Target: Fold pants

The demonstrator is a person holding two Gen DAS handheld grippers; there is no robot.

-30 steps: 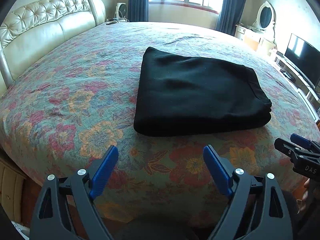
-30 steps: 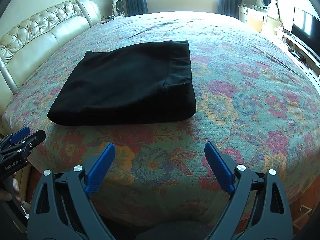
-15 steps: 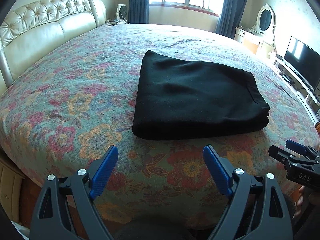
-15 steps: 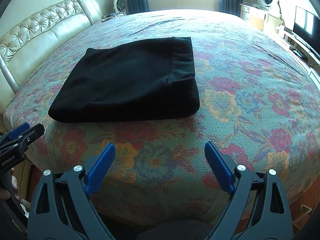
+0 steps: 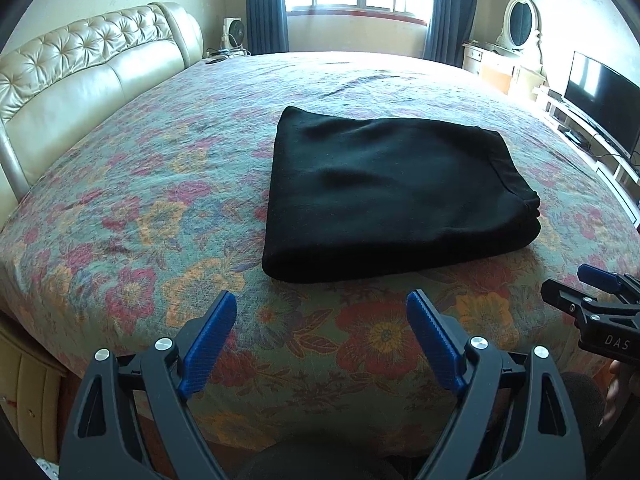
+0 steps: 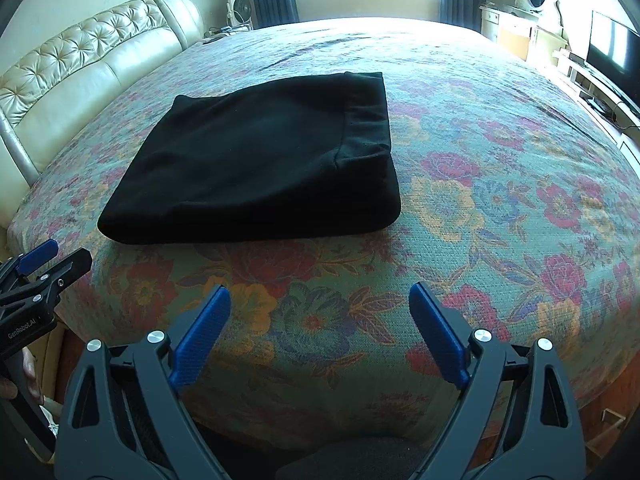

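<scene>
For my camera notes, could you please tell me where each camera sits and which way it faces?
Left wrist: on the left gripper, open, tilted down across the floral bedspread at the folded black pants; the right gripper shows at its right edge.
Right wrist: on the right gripper, open, tilted down likewise; the left gripper and fingers show at its left edge.
Shared: pants, bedspread, tufted headboard.
</scene>
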